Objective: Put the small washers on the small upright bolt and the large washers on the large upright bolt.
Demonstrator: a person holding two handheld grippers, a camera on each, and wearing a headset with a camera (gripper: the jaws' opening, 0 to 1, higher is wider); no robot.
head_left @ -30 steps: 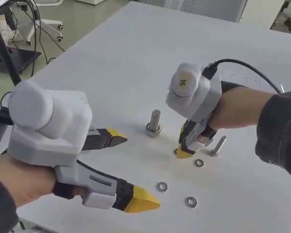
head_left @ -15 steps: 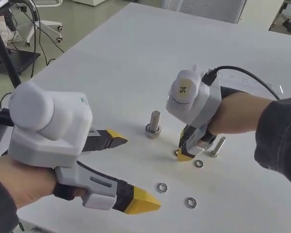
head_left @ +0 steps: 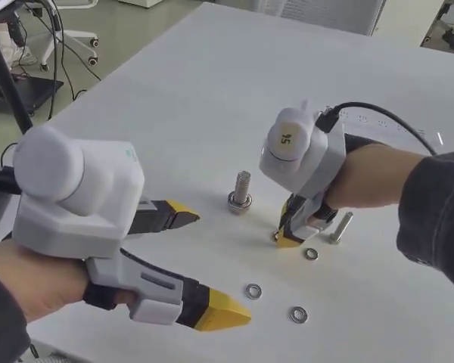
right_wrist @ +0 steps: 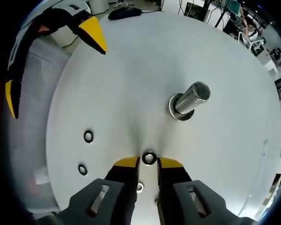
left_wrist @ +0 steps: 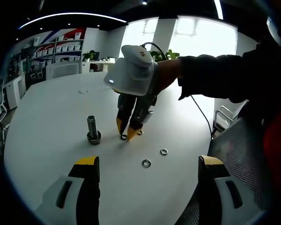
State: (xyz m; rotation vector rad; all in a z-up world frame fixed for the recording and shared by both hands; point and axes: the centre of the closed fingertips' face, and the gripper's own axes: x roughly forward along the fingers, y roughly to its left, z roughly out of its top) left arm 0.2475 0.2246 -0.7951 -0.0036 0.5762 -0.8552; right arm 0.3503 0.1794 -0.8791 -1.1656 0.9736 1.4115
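My right claw point(head_left: 287, 240) points tips-down at the worktop point(head_left: 212, 98). Its jaws stand a narrow gap apart, either side of a small washer point(right_wrist: 149, 158) lying flat; I cannot tell whether they actually grip it. The large bolt point(head_left: 242, 189) stands upright just beside it, head down, long axis vertical, with a washer ringing its base. The small bolt point(head_left: 340, 227) sits just beyond the claw, head low and shank slanting up. Three loose washers point(head_left: 253, 291) lie flat nearby. My left claw point(head_left: 208, 265) hovers well apart from them, jaws wide and empty.
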